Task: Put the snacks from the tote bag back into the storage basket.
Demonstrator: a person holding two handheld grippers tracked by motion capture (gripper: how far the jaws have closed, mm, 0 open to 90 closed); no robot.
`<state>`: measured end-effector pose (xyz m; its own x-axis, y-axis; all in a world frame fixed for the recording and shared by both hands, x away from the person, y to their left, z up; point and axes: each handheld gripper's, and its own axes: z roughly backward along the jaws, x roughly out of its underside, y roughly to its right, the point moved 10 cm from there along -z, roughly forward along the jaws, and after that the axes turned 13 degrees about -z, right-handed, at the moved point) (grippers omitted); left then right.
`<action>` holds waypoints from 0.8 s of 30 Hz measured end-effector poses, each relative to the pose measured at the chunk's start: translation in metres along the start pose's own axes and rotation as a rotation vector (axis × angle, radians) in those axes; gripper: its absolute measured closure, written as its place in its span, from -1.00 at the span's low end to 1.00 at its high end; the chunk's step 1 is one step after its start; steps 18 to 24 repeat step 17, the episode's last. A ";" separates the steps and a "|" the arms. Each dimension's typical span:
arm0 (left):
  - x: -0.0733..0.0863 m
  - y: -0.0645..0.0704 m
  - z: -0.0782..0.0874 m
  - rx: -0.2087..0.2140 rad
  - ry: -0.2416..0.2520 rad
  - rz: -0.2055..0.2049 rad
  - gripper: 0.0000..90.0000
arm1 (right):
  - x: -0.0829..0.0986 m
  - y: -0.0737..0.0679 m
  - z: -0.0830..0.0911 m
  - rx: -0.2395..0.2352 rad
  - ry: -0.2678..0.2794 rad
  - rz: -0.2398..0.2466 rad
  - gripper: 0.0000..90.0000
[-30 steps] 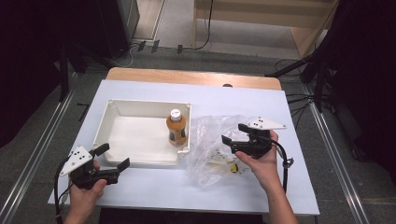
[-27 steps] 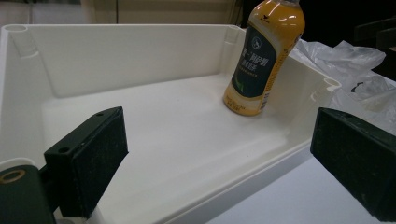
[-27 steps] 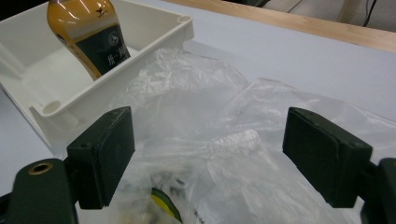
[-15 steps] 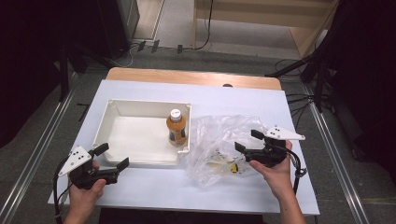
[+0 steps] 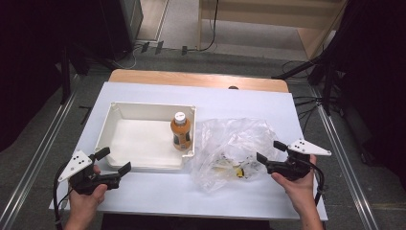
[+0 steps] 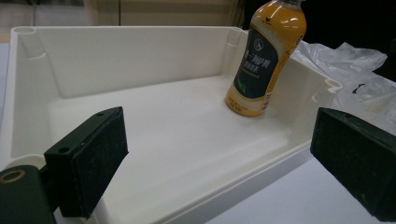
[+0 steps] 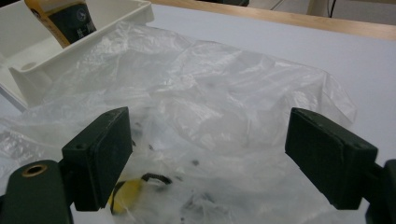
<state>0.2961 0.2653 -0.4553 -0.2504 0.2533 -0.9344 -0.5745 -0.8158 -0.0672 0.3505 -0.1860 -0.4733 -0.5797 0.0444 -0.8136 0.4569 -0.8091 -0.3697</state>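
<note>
Bottle point(image 6: 266, 60) upright in tray point(image 6: 140, 126), beyond left gripper's point(image 6: 219, 168) wide jaws.

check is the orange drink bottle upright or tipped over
Upright: the orange drink bottle stands, white cap up, inside the white plastic tray, by its right wall.

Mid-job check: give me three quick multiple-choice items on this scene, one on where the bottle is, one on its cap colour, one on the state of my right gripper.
1. Where does the orange drink bottle stand?
A. On the bag
B. In the white tray, by its right wall
C. On the bare table

2. What colour is its cap?
A. White
B. Red
C. Blue

3. How are the right gripper's jaws?
A. Shut on the bag
B. Shut on nothing
C. Open

Answers:
1 B: the orange drink bottle stands inside the white tray.
2 A: the high view shows a white cap.
3 C: the right gripper is spread wide before the clear plastic bag.
</note>
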 end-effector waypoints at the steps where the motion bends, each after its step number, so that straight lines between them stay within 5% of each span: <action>1: 0.000 0.000 0.001 -0.001 -0.001 -0.001 -0.91 | 0.001 0.002 0.002 0.003 0.001 0.002 -0.65; 11: 0.002 -0.001 0.005 -0.016 -0.003 -0.013 -0.91 | 0.014 0.021 0.026 0.040 0.027 -0.003 -0.65; 17: 0.005 -0.004 0.003 -0.023 0.007 -0.005 -0.90 | 0.017 0.039 0.033 0.049 0.059 -0.053 -0.62; 24: 0.005 -0.004 0.003 -0.023 0.007 -0.005 -0.90 | 0.017 0.039 0.033 0.049 0.059 -0.053 -0.62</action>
